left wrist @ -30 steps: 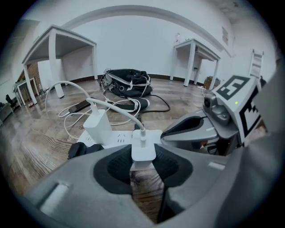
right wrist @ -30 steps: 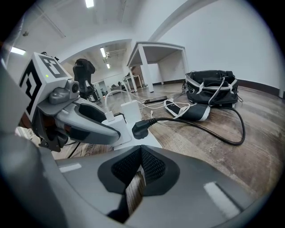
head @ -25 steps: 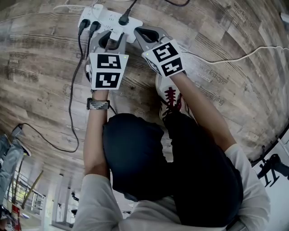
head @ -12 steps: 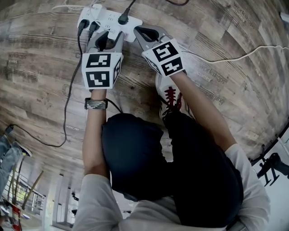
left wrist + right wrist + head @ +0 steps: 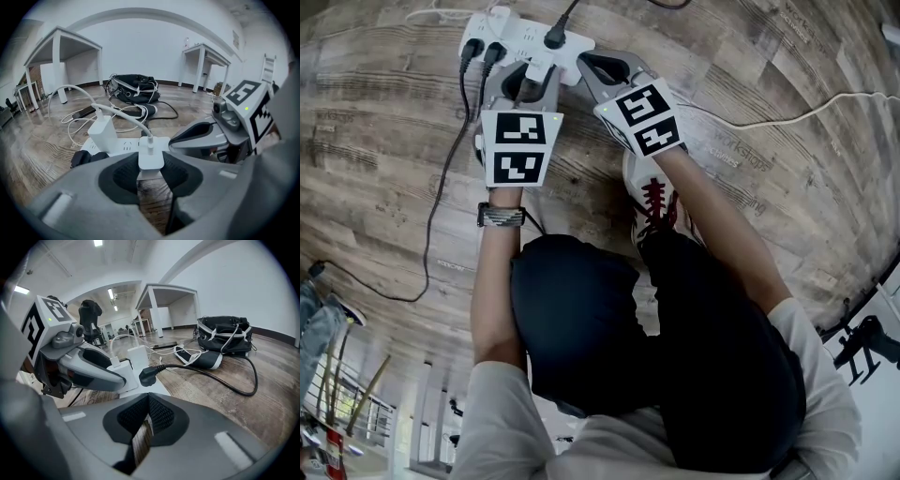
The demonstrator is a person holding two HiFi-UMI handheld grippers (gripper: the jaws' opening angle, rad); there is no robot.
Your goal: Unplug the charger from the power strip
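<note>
Your left gripper (image 5: 151, 169) has its fingers clamped on the sides of the charger (image 5: 151, 152), the nearer of 2 white ones, which sits at the near edge of the power strip (image 5: 123, 146) on the floor and looks not yet pulled free. Your right gripper (image 5: 149, 414) has its fingers together, tips down just beside the strip's end, seemingly to brace it. The grasp is made; only the pull out of the socket is left.
</note>
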